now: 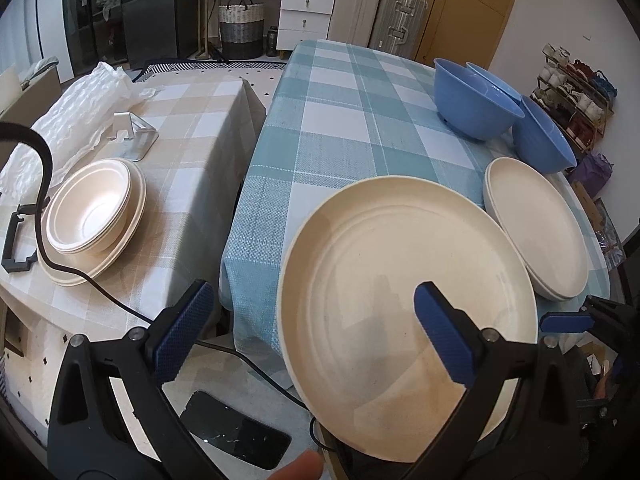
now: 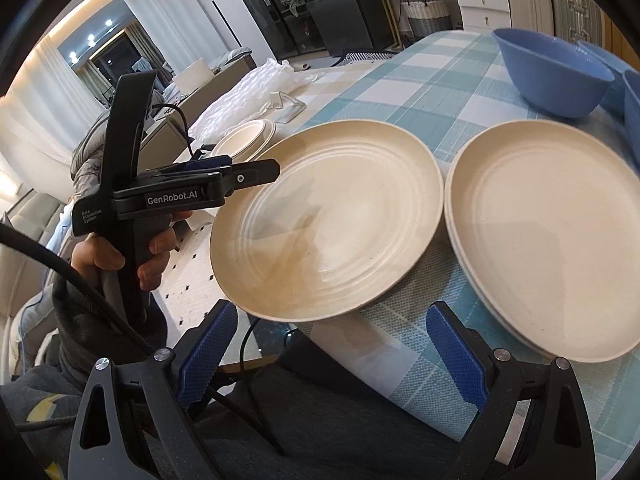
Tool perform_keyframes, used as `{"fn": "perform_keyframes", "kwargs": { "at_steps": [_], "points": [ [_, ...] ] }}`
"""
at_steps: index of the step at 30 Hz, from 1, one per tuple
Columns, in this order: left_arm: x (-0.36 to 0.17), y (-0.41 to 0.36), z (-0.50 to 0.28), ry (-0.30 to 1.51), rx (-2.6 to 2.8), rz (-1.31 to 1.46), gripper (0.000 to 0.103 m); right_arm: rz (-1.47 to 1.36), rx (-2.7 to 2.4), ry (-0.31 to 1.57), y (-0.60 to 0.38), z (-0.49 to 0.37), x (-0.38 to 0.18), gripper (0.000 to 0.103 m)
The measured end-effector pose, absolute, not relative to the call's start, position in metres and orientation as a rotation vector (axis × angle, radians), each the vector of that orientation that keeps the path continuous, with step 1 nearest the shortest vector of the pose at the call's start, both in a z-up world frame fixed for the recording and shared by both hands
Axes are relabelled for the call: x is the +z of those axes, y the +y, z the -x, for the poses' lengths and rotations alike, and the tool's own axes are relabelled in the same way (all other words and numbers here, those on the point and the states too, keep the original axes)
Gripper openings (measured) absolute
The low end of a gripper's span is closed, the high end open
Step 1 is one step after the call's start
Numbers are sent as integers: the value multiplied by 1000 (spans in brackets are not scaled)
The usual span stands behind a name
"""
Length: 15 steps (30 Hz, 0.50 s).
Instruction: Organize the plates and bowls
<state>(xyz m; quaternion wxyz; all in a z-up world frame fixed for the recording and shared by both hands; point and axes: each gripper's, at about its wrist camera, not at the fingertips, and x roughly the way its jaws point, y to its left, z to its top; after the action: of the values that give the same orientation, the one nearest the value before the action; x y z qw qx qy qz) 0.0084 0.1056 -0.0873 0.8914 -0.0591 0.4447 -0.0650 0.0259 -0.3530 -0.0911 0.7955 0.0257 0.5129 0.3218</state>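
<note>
A: How does the left gripper point(image 1: 316, 326) stand?

B: Its jaws are spread wide. One blue pad point(image 1: 182, 334) hangs over the gap between the two tables; the other lies above the near part of the single cream plate point(image 1: 404, 308). In the right wrist view the left gripper point(image 2: 224, 170) reaches in from the left with its tip at that plate's point(image 2: 324, 220) left rim. Whether it touches the rim cannot be told.

A: And the right gripper point(image 2: 338, 348)?

B: Also wide open and holding nothing. It hovers at the near edge of the blue checked table point(image 2: 420, 92), with the single plate ahead and to the left and the stack of cream plates point(image 2: 556, 240) ahead and to the right.

A: Where do the plates lie?

B: The single plate overhangs the table's near-left edge. The stack point(image 1: 540, 236) lies just beside it, apart by a thin gap. Two blue bowls point(image 1: 476, 100) stand farther back, with a third rim partly hidden between them. On the beige checked table point(image 1: 192, 128), cream bowls point(image 1: 90, 212) sit nested on plates.

A: What is cut off or unclear?

B: The number of plates in either stack is hard to make out. The rightmost blue bowl is cropped in the right wrist view. A black cable point(image 1: 44, 208) crosses the beige table's stack.
</note>
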Motion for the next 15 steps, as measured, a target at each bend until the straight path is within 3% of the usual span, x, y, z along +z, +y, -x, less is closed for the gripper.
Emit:
{"fn": "perform_keyframes", "kwargs": {
  "at_steps": [6, 15],
  "points": [
    [-96, 109, -9, 932, -159, 142, 86, -79, 663, 1126, -350, -35, -99, 93],
    [-102, 109, -10, 936, -193, 167, 68, -99, 630, 1142, -349, -46, -107, 73]
  ]
}}
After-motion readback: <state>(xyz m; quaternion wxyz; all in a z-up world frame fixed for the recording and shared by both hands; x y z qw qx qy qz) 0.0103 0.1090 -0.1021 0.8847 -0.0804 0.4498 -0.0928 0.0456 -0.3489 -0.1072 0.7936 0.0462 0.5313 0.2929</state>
